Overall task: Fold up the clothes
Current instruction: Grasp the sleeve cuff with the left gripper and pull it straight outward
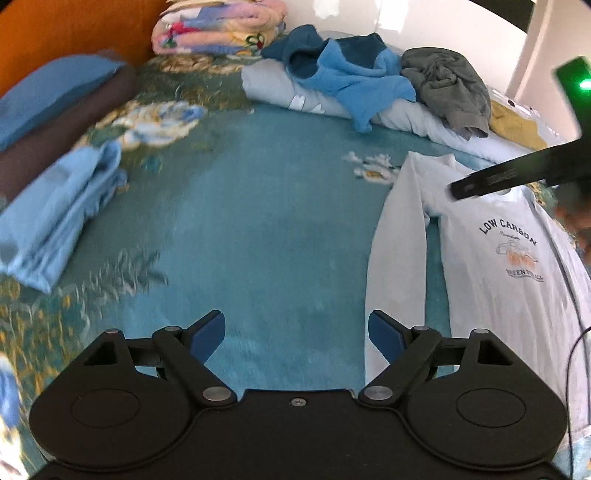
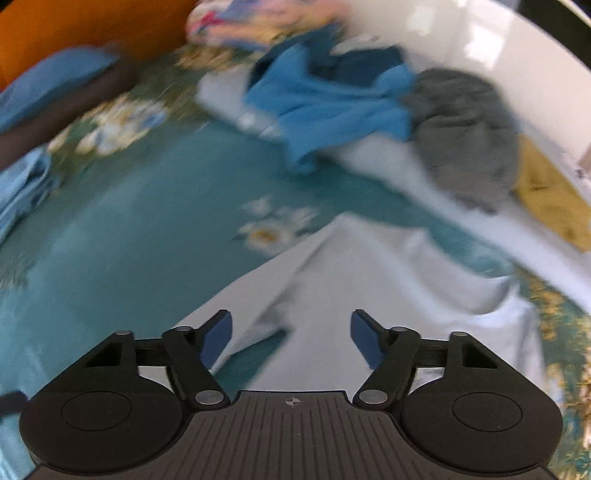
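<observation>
A white long-sleeved shirt (image 1: 498,295) printed "LOW CARBON" lies flat, print up, on the teal flowered bedspread (image 1: 258,221), at the right of the left wrist view. My left gripper (image 1: 295,321) is open above bare bedspread, its right finger just beside the shirt's left sleeve, with nothing between the fingers. One black finger (image 1: 480,184) of my right gripper reaches in over the shirt's collar. The right wrist view is blurred: my right gripper (image 2: 291,321) is open above the white shirt (image 2: 369,280), with nothing pinched between its pads.
A folded pale blue garment (image 1: 62,214) lies at the left. At the back, a blue hoodie (image 1: 343,77) and a grey garment (image 1: 450,88) are heaped on a pale bundle (image 1: 406,118). A folded floral blanket (image 1: 218,29), pillows (image 1: 48,88) and an orange headboard (image 1: 74,26) stand behind.
</observation>
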Available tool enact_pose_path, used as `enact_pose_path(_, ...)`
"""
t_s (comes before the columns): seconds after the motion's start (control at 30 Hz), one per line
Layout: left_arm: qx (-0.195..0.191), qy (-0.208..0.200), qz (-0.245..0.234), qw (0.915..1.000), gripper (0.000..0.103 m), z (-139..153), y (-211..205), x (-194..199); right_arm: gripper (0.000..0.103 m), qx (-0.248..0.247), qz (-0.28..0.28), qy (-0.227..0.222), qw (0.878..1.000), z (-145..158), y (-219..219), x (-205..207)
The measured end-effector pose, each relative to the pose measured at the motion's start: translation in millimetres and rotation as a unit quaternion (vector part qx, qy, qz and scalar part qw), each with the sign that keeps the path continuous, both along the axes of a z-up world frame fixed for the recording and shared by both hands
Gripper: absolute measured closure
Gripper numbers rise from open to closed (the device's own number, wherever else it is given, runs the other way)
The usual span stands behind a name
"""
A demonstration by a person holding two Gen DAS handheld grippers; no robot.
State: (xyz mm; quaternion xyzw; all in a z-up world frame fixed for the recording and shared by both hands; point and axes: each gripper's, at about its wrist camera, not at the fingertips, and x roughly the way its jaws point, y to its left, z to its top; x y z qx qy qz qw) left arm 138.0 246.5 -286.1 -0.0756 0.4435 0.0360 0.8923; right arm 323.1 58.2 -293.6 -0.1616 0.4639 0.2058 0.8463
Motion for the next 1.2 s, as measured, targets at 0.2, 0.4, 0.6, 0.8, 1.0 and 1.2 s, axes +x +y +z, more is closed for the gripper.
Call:
enact_pose_path(0.2, -0.01, -0.009, 0.01, 0.9999, 0.019, -7, -2, -21, 0.063, -0.02, 0.021, 0.053, 0.998, -28, 37, -10)
enact_pose_path(0.4, -0.01, -0.029, 0.006, 0.9995, 0.019, -6, -2, -42, 0.07, -0.024, 0.029, 0.07, 0.997, -36, 43, -27)
enact_pose_path(0.6, -0.024, -0.041, -0.039, 0.9981, 0.02, -2, -23, -54, 0.07, -0.03, 0.041, 0.057, 0.997, -30, 42, -39)
enact_pose_path(0.8, -0.04, -0.015, -0.07, 0.9966, 0.033, -22, -59, -54, 0.07, -0.034, 0.043, 0.059, 0.997, -30, 40, -40)
enact_pose_path(1.0, -0.034, 0.004, -0.073, 0.9967, 0.058, -42, -77, -58, 0.07, -0.036, 0.049, 0.056, 0.997, -28, 34, -38)
enact_pose_path(1.2, -0.033, 0.004, -0.046, 0.9984, 0.096, -44, -71, -59, 0.07, -0.037, 0.048, 0.056, 0.997, -29, 29, -35)
